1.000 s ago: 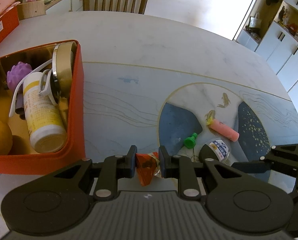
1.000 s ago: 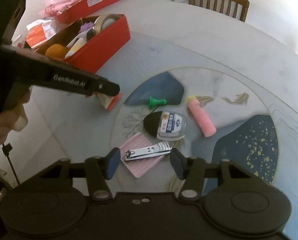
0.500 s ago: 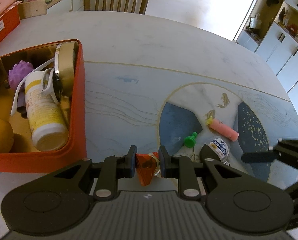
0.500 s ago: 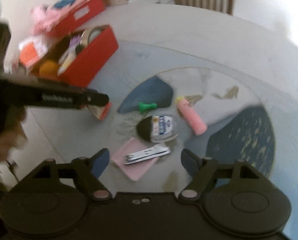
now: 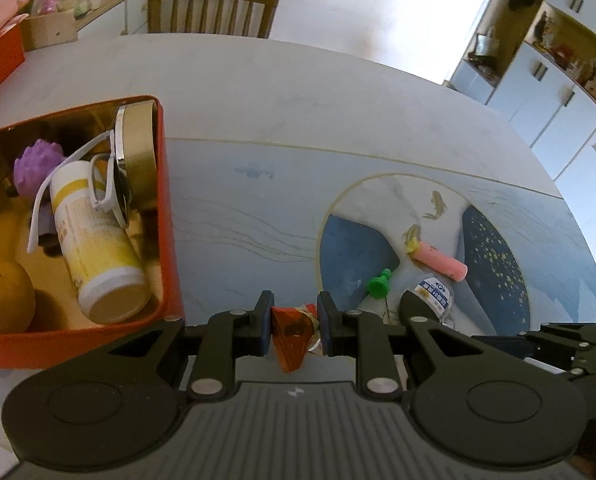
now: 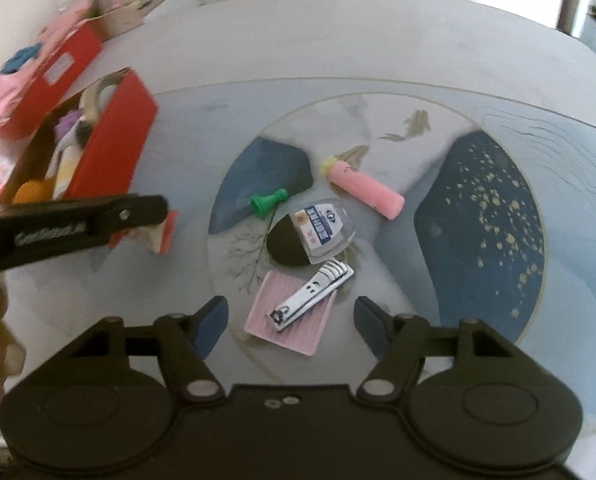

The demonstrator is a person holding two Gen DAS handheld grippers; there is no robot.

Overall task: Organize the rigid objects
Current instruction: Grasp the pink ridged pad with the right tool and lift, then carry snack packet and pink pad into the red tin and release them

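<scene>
My left gripper (image 5: pixel 294 326) is shut on a small red-orange packet (image 5: pixel 294 336), held just right of the red tin box (image 5: pixel 169 240); the packet also shows in the right wrist view (image 6: pixel 163 234). The box holds a white-yellow bottle (image 5: pixel 98 256), a purple spiky ball (image 5: pixel 38 160), an orange ball (image 5: pixel 2 296), white glasses and a gold tin. My right gripper (image 6: pixel 290 316) is open above a silver nail clipper (image 6: pixel 310 296) lying on a pink card (image 6: pixel 294 320). Beyond it lie a black-and-clear mouse-shaped item (image 6: pixel 306 236), a green chess pawn (image 6: pixel 266 204) and a pink tube (image 6: pixel 362 188).
The round table (image 5: pixel 258 92) has a painted blue-and-white pattern. A wooden chair (image 5: pixel 212 8) stands at its far side. A second red box (image 6: pixel 54 80) with pink items sits at the far left. White cabinets (image 5: pixel 558 80) stand at the right.
My right gripper opened wider and shifted right and forward over the nail clipper. My left gripper has risen slightly with the packet still held by the box.
</scene>
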